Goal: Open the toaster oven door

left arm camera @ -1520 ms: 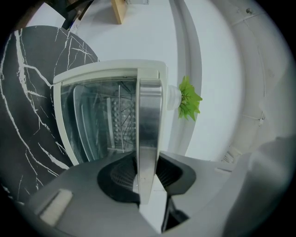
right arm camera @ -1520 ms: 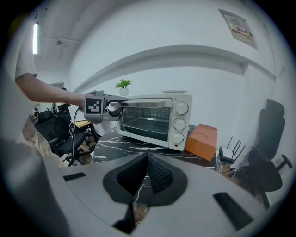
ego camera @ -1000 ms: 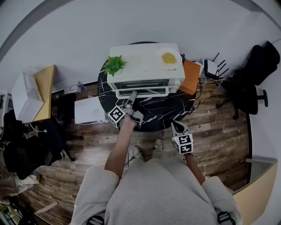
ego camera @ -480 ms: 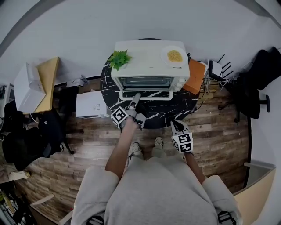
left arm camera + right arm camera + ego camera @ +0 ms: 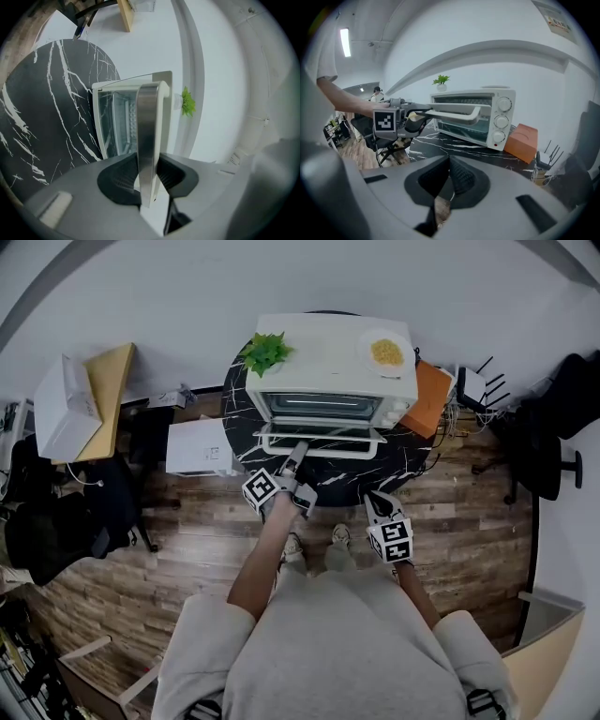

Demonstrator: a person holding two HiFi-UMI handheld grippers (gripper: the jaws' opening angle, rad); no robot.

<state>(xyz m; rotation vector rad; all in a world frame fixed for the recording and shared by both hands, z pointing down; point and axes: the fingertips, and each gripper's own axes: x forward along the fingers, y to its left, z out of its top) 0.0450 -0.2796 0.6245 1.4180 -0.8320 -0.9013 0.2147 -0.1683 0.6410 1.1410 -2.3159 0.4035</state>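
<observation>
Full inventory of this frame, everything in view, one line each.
toaster oven: 1, white, on the table, door part open
door handle: 1, silver, between the left gripper's fingers
plant: 1, green, on the oven top, head view's left end
plate: 1, white with yellow food, on the oven top, other end
box: 1, orange, on the table beside the oven's knobs
table: 1, black marble, round
chair: 1, black, far right of the head view
left gripper: 1, grey, shut on the door handle
right gripper: 1, grey, fingers together, empty
</observation>
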